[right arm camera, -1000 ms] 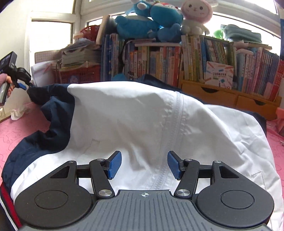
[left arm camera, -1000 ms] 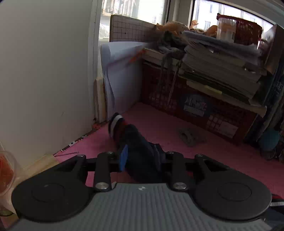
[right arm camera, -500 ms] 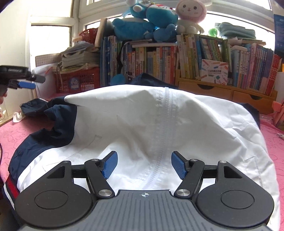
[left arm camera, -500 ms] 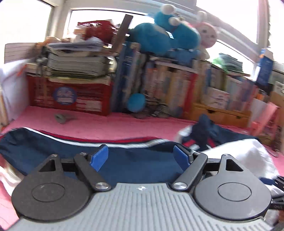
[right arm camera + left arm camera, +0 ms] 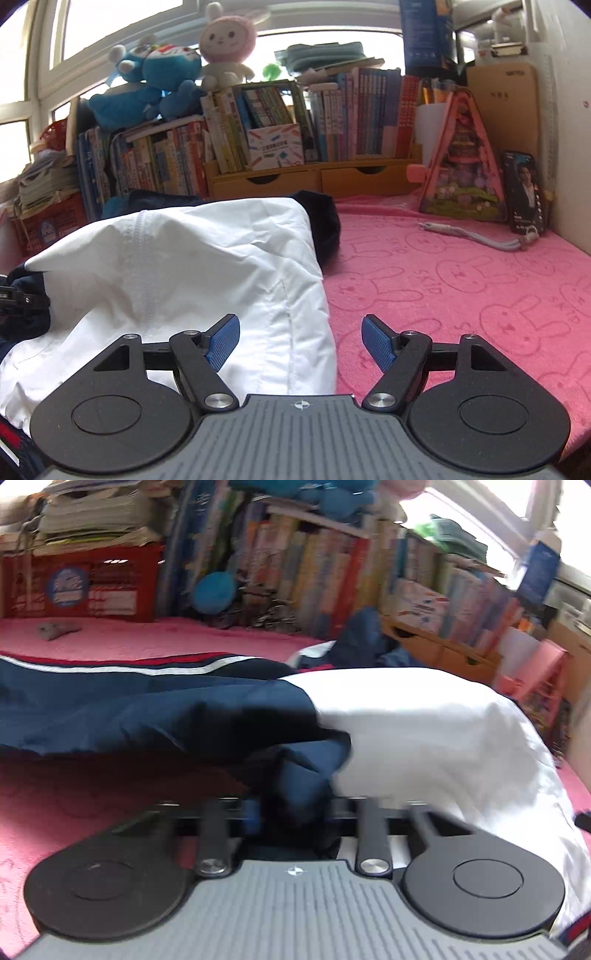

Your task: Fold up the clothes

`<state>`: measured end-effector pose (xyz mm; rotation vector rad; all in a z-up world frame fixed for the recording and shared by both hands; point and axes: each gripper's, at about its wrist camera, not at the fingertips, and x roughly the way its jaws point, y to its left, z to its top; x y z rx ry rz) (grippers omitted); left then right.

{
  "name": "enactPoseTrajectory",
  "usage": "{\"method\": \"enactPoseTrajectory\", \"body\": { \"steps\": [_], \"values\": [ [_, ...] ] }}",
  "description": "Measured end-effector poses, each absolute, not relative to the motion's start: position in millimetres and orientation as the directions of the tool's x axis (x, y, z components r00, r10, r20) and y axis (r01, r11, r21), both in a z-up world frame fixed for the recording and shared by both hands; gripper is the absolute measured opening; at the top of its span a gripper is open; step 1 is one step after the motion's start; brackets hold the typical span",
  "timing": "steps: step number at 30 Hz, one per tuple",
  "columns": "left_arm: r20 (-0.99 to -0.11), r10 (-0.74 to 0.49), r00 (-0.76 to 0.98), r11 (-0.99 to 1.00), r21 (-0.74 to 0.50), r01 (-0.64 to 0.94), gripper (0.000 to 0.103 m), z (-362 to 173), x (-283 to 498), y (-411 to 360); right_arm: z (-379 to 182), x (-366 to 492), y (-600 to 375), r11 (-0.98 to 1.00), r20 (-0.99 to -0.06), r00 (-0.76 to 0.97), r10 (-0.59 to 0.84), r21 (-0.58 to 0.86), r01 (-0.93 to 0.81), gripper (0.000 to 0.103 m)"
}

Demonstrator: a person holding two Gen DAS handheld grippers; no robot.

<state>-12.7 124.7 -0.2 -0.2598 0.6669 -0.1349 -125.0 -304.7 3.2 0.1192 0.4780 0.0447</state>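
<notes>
A white and navy jacket [image 5: 177, 266] with red and white stripes lies bunched on the pink bunny-print cloth [image 5: 461, 288]. In the left wrist view its navy sleeve [image 5: 129, 709] stretches left and the white body [image 5: 424, 731] rises at right. My left gripper [image 5: 291, 812] is shut on a fold of navy fabric at the sleeve's base. My right gripper [image 5: 301, 341] is open and empty, its left fingertip over the jacket's white right edge and its right one over bare cloth.
Bookshelves with books [image 5: 332, 122] and plush toys [image 5: 155, 77] line the back. A red crate [image 5: 81, 587] with stacked papers stands back left. A pink toy house [image 5: 461, 166], a phone [image 5: 524, 192] and a cable [image 5: 480, 236] lie at right. A small grey item [image 5: 55, 629] lies far left.
My left gripper was open above the sleeve half a second ago; it has dropped and shut on navy fabric. My right gripper has swung right, toward the jacket's right edge, and opened wider.
</notes>
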Motion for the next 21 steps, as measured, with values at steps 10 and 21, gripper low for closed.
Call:
{"method": "enactPoseTrajectory", "body": {
  "steps": [10,21],
  "values": [
    [-0.485,0.026,0.874,0.945,-0.273,-0.180,0.012,47,-61,205,-13,-129,-317,0.991,-0.485,0.872,0.067,0.134,-0.001,0.075],
    [-0.400,-0.104,0.910,0.991,-0.119,0.061,0.036,70,-88,136,3,-63,-324,0.980,-0.448,0.893,0.051,0.197,0.043,0.075]
  ]
}}
